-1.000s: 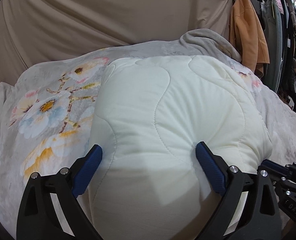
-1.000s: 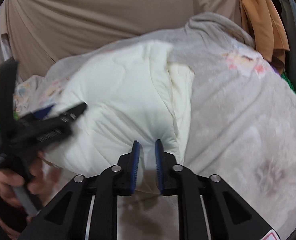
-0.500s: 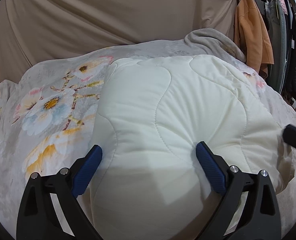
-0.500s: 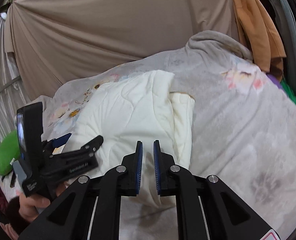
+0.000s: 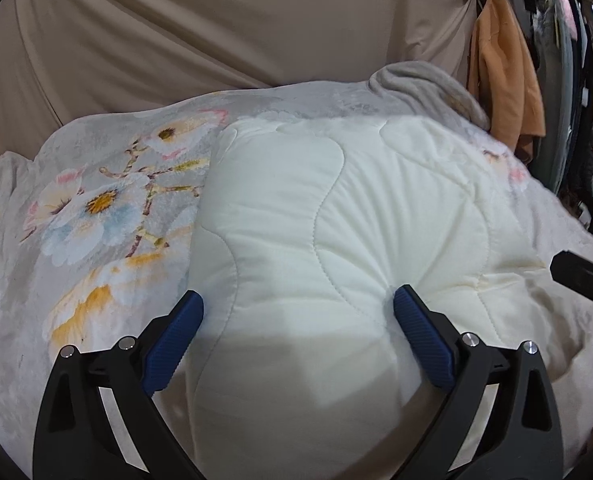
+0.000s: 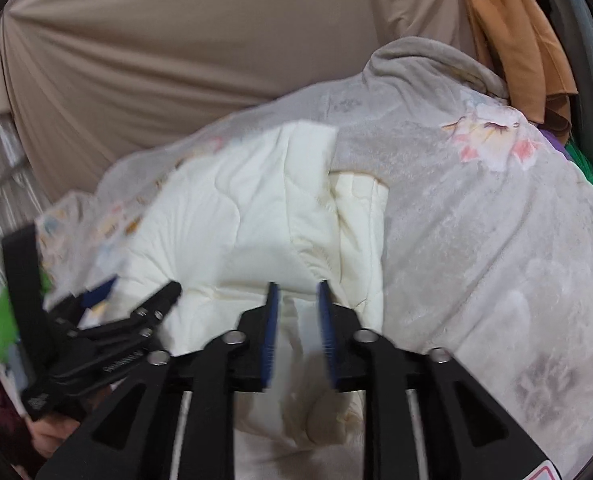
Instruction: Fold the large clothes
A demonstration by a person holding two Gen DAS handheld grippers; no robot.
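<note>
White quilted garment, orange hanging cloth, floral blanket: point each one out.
White quilted garment (image 5: 376, 216), left wrist view, on its stitched top panel.
Orange hanging cloth (image 5: 504, 80), left wrist view, on its middle drape.
Floral blanket (image 5: 96, 204), left wrist view, on the large printed flower.

The folded quilted garment (image 5: 336, 216) is lying on top of the flowered blanket (image 5: 96, 216), which is spreading out to its left, right and behind it. The curtain (image 5: 216, 32) is hanging behind the blanket. At the far right, the hanging clothes (image 5: 500, 76) are sitting beside the blanket's bunched-up back corner. The left claw (image 5: 296, 312) is straddling the garment's near end.
</note>
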